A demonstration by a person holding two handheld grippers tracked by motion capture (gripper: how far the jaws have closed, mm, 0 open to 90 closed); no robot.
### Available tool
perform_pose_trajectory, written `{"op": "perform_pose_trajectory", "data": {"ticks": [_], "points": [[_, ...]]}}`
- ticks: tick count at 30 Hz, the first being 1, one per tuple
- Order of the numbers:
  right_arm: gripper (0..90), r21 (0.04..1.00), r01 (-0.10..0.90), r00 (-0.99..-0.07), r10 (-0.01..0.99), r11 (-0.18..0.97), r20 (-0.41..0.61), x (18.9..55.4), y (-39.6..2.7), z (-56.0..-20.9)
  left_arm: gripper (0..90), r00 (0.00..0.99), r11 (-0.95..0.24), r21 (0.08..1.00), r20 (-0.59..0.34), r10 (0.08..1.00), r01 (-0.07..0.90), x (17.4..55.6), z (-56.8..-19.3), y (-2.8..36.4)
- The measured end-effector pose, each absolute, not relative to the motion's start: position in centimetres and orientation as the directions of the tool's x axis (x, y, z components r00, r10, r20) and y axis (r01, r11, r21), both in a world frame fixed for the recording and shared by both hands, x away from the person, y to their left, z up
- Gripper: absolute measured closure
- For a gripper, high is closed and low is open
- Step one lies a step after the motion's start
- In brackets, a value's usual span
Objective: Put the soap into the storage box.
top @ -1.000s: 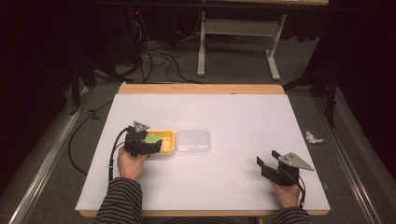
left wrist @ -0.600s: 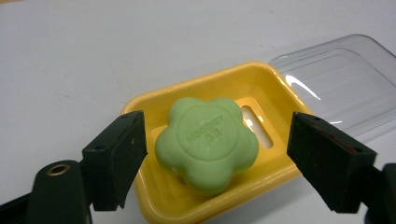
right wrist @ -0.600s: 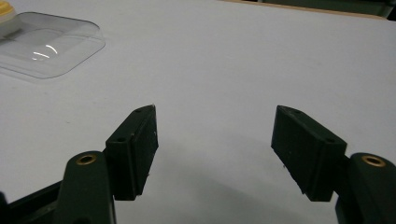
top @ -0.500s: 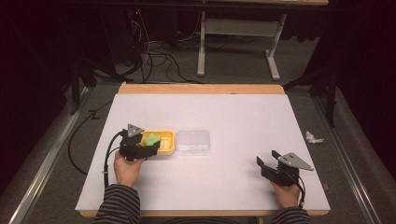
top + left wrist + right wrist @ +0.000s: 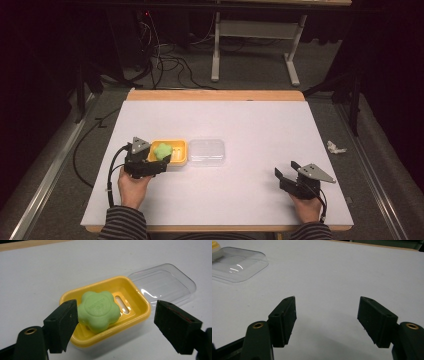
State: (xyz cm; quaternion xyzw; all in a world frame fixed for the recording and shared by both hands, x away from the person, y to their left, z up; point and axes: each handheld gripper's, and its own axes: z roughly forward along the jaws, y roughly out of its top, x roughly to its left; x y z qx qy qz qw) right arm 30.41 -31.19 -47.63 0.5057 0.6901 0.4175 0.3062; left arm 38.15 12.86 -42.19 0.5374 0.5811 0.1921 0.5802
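A green flower-shaped soap (image 5: 98, 310) lies tilted in a yellow soap dish (image 5: 135, 293) on the white table. In the high view the soap (image 5: 162, 149) sits in the left half of the dish (image 5: 179, 152). My left gripper (image 5: 116, 315) is open, its jaws spread wide at the dish's near side, the left jaw close beside the soap. Seen from above, the left gripper (image 5: 160, 161) is at the dish's near-left corner. The clear lid (image 5: 206, 152) lies just right of the dish. My right gripper (image 5: 286, 170) rests open and empty near the front right (image 5: 327, 305).
The white table top (image 5: 250, 120) has a wooden strip along its far edge (image 5: 215, 95). The clear lid (image 5: 237, 265) lies far left of the right gripper. A crumpled scrap (image 5: 336, 147) lies on the floor to the right. Cables (image 5: 165, 60) trail behind the table.
My left gripper has drawn back toward the person and a little left, off the soap, which stays in the dish. The right gripper has not moved.
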Motion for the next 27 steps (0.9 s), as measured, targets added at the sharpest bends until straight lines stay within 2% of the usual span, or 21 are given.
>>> {"op": "perform_pose_trajectory", "data": {"ticks": [23, 27], "points": [[32.0, 0.885, 0.442, -0.303, 0.953, 0.145, -0.004, 30.4, -31.2, -47.6, 19.3, 0.317, 0.36, 0.844, -0.494, 0.81, 0.396, 35.2, -41.8, 12.6], [32.1, 0.884, 0.443, -0.305, 0.952, 0.147, -0.006, 30.4, -31.2, -47.6, 19.3, 0.321, 0.397, 0.826, -0.533, 0.783, 0.4, 35.0, -41.5, 12.4]]}}
